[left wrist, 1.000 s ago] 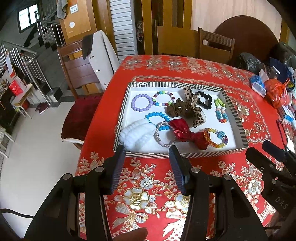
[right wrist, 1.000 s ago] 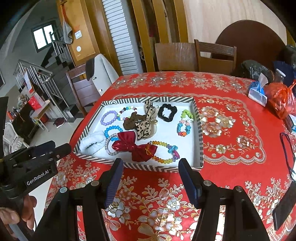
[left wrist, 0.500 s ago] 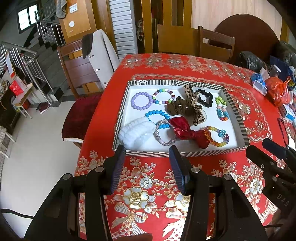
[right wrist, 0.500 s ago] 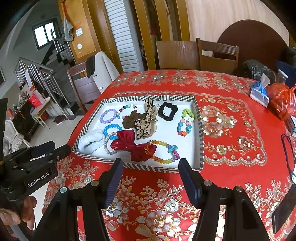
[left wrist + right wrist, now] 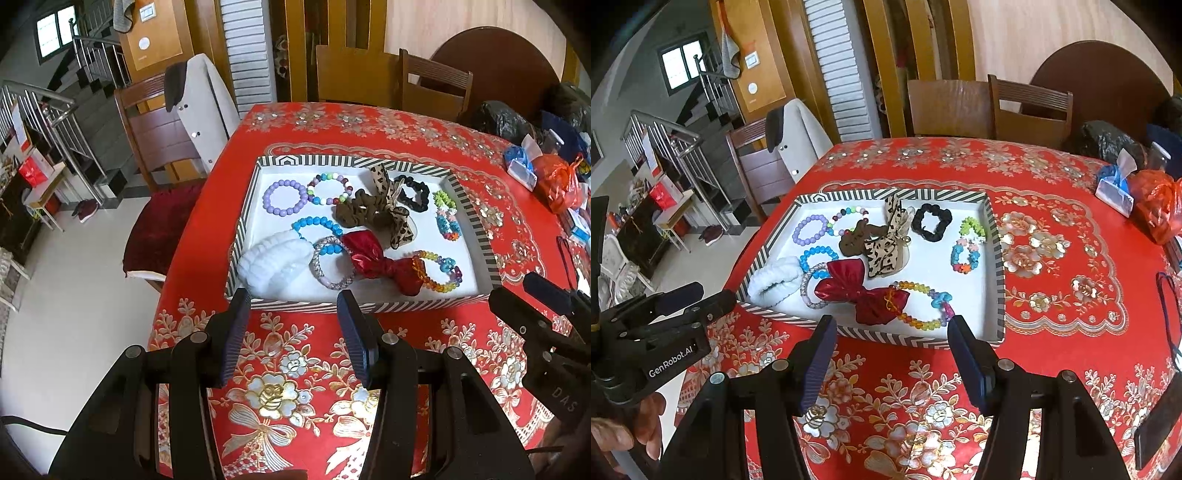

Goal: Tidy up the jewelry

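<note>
Nothing shifted; both tools gaping before tray (image 5: 474,206), seemingly unobstructed.

Left tongs (image 5: 291,306) sit slightly farther back from striped tray (image 5: 354,305), near rim now just beyond fingertips. Right tongs (image 5: 890,332) sit marginally higher, showing more counter (image 5: 1052,295) past tray. Tray contents unmoved.
</note>
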The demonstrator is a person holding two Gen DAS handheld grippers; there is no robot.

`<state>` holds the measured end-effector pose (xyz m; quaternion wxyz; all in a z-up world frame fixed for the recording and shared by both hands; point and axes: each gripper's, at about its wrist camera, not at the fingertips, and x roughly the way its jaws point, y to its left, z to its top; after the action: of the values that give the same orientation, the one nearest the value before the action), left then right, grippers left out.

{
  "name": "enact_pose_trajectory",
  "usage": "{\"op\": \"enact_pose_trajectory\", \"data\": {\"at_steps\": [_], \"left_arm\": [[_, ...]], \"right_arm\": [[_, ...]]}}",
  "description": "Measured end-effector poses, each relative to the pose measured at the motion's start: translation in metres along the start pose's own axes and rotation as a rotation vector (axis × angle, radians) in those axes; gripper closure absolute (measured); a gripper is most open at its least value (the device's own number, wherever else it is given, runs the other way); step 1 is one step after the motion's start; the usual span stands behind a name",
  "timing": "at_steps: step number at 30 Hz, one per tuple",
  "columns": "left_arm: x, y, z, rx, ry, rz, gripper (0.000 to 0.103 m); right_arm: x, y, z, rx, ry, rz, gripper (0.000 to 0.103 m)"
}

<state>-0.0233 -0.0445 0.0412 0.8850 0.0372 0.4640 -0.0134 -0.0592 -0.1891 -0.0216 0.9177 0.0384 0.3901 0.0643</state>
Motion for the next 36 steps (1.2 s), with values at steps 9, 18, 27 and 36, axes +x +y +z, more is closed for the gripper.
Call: {"op": "enact_pose_trajectory", "data": {"at_steps": [9,18,27,36], "left_arm": [[0.0014,0.0016,-0.0009,-0.001,0.001,0.000,0.055],[0.0019,0.0010,-0.0022,0.006,0.002,0.002,0.055],[0.0010,0.0007,-0.0026,0.004,-0.001,0.001,0.055],[0.0004,0.0004,-0.0023,0.006,0.001,0.002,0.055]], "right_arm": [[0.0008,0.0011,-0.0004,0.000,0.003,0.002,0.041],[0.0026,0.0030,-0.0023,0.000,0.006,0.003,0.041],[0.0026,0.0028,-0.0026,-0.001,0.007,0.003,0.041],[0.0050,0.0037,-0.0031,-0.005,0.013,0.005,0.040]]}}
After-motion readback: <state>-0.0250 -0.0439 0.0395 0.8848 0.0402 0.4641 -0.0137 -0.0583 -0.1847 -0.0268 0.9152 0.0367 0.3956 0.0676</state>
